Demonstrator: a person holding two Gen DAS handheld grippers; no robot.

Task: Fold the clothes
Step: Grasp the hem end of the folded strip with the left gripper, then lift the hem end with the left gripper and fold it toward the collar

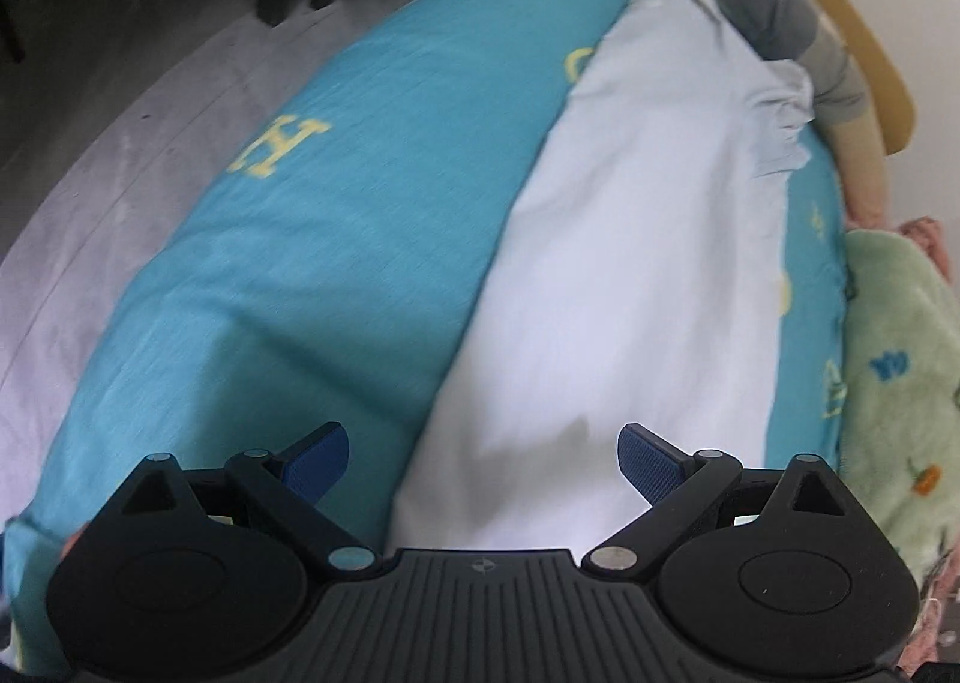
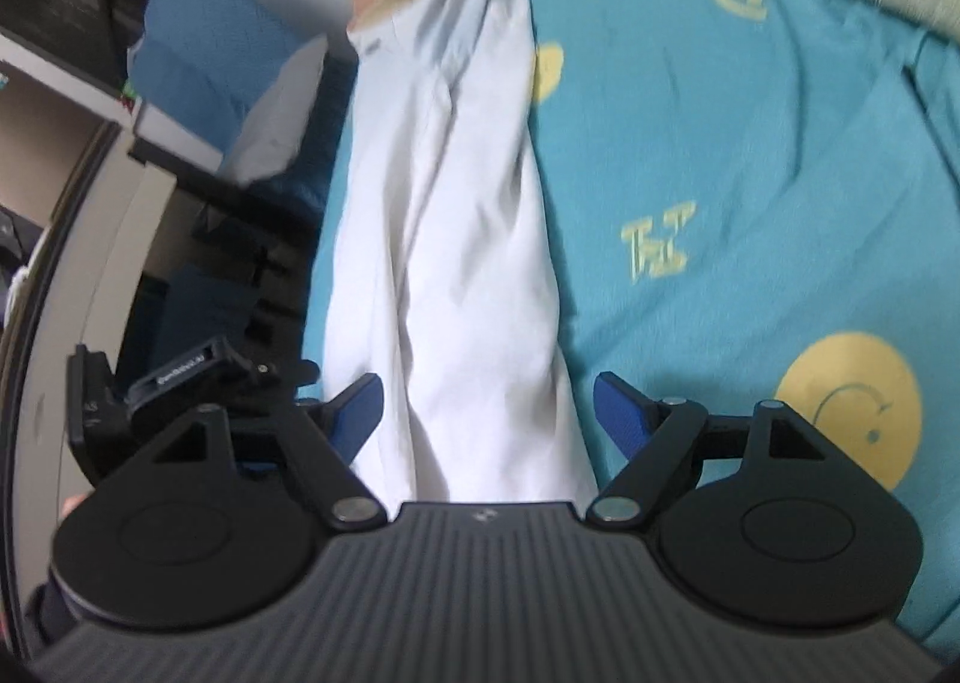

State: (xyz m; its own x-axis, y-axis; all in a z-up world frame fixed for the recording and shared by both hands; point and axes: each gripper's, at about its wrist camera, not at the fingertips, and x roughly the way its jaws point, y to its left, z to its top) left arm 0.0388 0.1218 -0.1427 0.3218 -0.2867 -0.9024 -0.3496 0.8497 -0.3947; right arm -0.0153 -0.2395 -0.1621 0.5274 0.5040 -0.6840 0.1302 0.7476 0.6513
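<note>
Left wrist view, white garment [image 1: 630, 263] blurred, near end hidden

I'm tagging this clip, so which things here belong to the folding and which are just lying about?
In the job: white garment, left gripper, right gripper, both open.

Lying about: teal bedsheet, green blanket, blue pillow.

Black ribbed left claw [image 1: 483, 461], blue textured pads [image 1: 651, 464], silver pivot screws; grey sleeve [image 1: 780, 17].
</note>
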